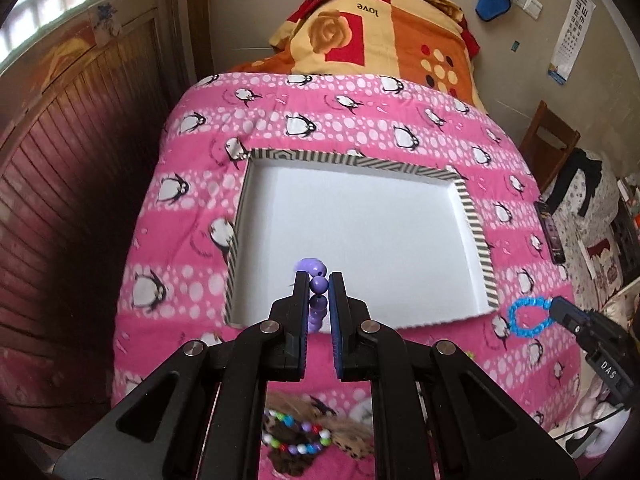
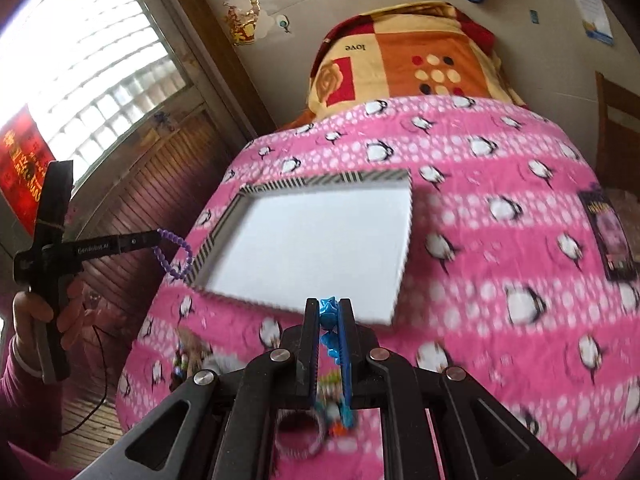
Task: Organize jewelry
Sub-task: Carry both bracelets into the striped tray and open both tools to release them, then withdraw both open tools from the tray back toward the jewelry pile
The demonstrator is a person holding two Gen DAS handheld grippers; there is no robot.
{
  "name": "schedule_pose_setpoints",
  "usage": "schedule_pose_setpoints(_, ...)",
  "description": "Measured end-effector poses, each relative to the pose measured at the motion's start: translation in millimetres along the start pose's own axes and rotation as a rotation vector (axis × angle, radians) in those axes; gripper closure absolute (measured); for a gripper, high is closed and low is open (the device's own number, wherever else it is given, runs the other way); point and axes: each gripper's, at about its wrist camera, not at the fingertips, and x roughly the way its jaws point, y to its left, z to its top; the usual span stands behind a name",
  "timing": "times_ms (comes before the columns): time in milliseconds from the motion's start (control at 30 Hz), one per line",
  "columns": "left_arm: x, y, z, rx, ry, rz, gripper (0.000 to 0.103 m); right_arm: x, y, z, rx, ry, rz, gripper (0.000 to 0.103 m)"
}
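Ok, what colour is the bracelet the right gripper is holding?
Blue: the bracelet hangs as a loop from the right gripper, clearest in the left wrist view.

The left gripper (image 1: 319,280) hides most of the purple bead bracelet (image 1: 319,285) it clamps. Below the right gripper (image 2: 329,307), blur smears the small trinkets (image 2: 320,424) beyond telling.

Open white floor inside the striped box (image 1: 476,232), walled only by a low rim. Leftover jewelry pile (image 1: 296,440) on the bed just before the box's near edge; bare pink blanket (image 1: 360,120) beyond it.
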Motion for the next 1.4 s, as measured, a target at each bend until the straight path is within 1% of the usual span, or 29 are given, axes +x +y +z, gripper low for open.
schedule_pose_setpoints(133, 25.6, 3.0, 18.9, 0.015, 0.024, 0.023, 0.095, 32.1, 14.7, 26.2, -0.038, 0.025, -0.01, 0.095)
schedule_pose_setpoints(267, 54.1, 3.8, 37.1, 0.029, 0.052, 0.028, 0.095, 75.1, 22.5, 49.2, -0.034, 0.065, -0.022, 0.095)
schedule_pose_setpoints(333, 70.2, 4.6, 46.9, 0.034, 0.065, 0.035, 0.095, 92.3, 24.0, 55.8, -0.028, 0.085, -0.023, 0.095)
schedule_pose_setpoints(433, 97.4, 8.9, 65.3, 0.023, 0.072, 0.046, 0.095, 122.5, 22.2, 67.1, -0.032, 0.123, -0.051, 0.095)
schedule_pose_setpoints(533, 118.7, 14.5, 80.9, 0.019, 0.07, 0.082, 0.095, 151.9, 5.8, 79.4, -0.003, 0.168, -0.076, 0.095)
schedule_pose_setpoints(633, 140.8, 26.0, 93.9, 0.015, 0.069, 0.139, 0.095, 177.8, -16.0, 90.8, 0.003, 0.197, -0.135, 0.095)
schedule_pose_setpoints(667, 148.9, 31.4, 97.5, 0.007, 0.071, 0.163, 0.095, 185.0, -23.4, 94.1, 0.007, 0.203, -0.151, 0.095)
schedule_pose_setpoints(767, 167.7, 48.7, 105.4, -0.031, 0.089, 0.19, 0.095, 202.4, -41.0, 107.4, 0.012, 0.202, -0.213, 0.095)
schedule_pose_setpoints(867, 179.6, 58.8, 110.0, -0.052, 0.101, 0.183, 0.095, 212.6, -50.0, 121.2, -0.005, 0.181, -0.262, 0.095)
schedule_pose_setpoints(967, 186.3, 55.0, 109.8, -0.028, 0.102, 0.21, 0.095, 218.4, -53.0, 128.0, -0.031, 0.159, -0.307, 0.095)
schedule_pose_setpoints(1033, 187.0, 52.1, 107.4, -0.022, 0.101, 0.205, 0.095, 219.3, -53.8, 128.3, -0.03, 0.15, -0.318, 0.095)
schedule_pose_setpoints(1100, 185.2, 48.2, 105.1, -0.015, 0.099, 0.2, 0.093, 218.7, -59.3, 127.4, 0.005, 0.144, -0.316, 0.095)
schedule_pose_setpoints(1133, 183.8, 46.7, 104.3, -0.013, 0.1, 0.2, 0.09, 219.0, -60.0, 127.1, 0.019, 0.145, -0.308, 0.094)
schedule_pose_setpoints(1167, 180.9, 45.0, 103.2, -0.013, 0.097, 0.195, 0.081, 216.3, -60.8, 125.6, 0.036, 0.144, -0.29, 0.092)
schedule_pose_setpoints(1200, 177.0, 44.1, 101.9, -0.017, 0.092, 0.183, 0.076, 213.2, -58.6, 123.6, 0.042, 0.14, -0.277, 0.086)
schedule_pose_setpoints(1233, 173.2, 43.3, 100.7, -0.027, 0.088, 0.172, 0.068, 208.7, -55.9, 121.7, 0.041, 0.132, -0.265, 0.081)
schedule_pose_setpoints(1267, 167.4, 42.3, 99.0, -0.035, 0.083, 0.155, 0.064, 202.3, -51.7, 119.4, 0.034, 0.121, -0.251, 0.071)
schedule_pose_setpoints(1300, 162.7, 41.3, 97.4, -0.04, 0.081, 0.144, 0.064, 194.8, -46.6, 116.3, 0.024, 0.107, -0.235, 0.068)
schedule_pose_setpoints(1400, 143.3, 33.4, 88.2, -0.03, 0.071, 0.127, 0.06, 179.2, -33.6, 107.2, 0.002, 0.096, -0.214, 0.068)
